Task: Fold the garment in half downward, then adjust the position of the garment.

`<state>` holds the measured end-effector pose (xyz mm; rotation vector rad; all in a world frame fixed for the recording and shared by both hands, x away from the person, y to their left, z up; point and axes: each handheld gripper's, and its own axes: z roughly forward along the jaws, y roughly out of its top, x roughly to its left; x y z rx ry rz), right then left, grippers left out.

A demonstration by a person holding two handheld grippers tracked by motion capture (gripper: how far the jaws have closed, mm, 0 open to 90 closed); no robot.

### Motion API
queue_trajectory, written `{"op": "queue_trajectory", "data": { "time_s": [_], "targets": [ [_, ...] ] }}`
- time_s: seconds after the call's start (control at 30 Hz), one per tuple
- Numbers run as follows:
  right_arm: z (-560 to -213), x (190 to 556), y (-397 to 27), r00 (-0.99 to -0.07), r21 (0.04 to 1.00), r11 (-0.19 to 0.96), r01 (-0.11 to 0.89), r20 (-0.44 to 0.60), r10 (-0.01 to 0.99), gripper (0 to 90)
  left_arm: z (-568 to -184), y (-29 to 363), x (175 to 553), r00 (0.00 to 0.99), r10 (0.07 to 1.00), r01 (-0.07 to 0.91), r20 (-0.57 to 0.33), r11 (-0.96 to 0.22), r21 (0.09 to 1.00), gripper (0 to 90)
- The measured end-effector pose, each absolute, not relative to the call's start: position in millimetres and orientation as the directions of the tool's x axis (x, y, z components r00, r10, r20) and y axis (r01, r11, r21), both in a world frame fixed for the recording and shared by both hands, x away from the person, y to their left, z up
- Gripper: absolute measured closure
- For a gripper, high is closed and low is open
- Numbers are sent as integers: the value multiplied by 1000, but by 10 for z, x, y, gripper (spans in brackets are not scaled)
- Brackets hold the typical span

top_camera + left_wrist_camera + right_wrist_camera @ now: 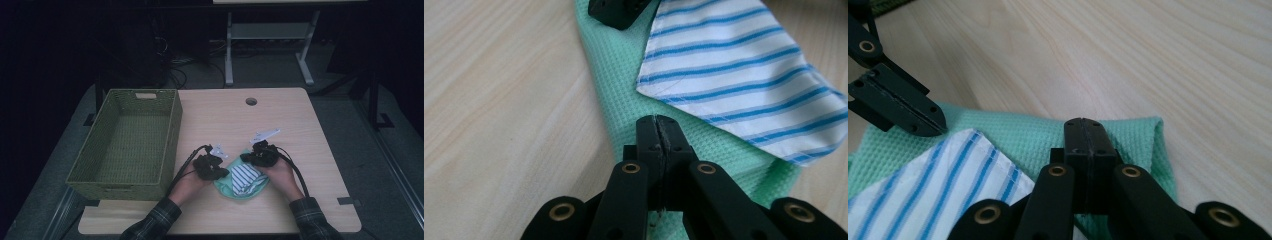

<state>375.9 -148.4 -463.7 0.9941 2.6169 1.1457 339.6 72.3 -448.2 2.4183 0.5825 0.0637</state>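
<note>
Surface: pale wood-grain rectangular table (300, 150) with a round cable hole (251, 101).
Left side: empty green woven rectangular basket (172, 145).
Near edge: mint-green waffle-weave cloth (225, 185), topped by a blue-and-white striped cloth (245, 177).

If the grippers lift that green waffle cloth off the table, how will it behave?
Probably floppy: the green cloth lies in soft folds on the table, so it should drape and sag from the pinch points. Likely light, being thin fabric. The striped cloth lies loose on top and may slide off. Its waffle texture should grip well; both grippers' jaws are shut.
</note>
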Motion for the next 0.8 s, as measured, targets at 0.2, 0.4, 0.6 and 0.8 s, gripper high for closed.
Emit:
{"op": "queue_trajectory", "data": {
  "time_s": [0.2,0.4,0.6,0.8],
  "targets": [
    [-4659,3759,-1479,-782,686,512,517,136,608,900,-4522,701,3397,897,430,399,-100,-693,600,894],
    [-4666,3751,-1480,-779,688,508,519,137,612,900,-4520,704,3391,898,430,397,-97,-691,604,884],
    [-4626,3736,-1496,-780,698,501,512,134,611,900,-4461,749,3377,891,440,407,-114,-661,630,752],
    [-4494,3632,-1515,-783,717,485,502,138,606,900,-4378,854,3353,878,468,416,-105,-633,653,567]
  ]
}}
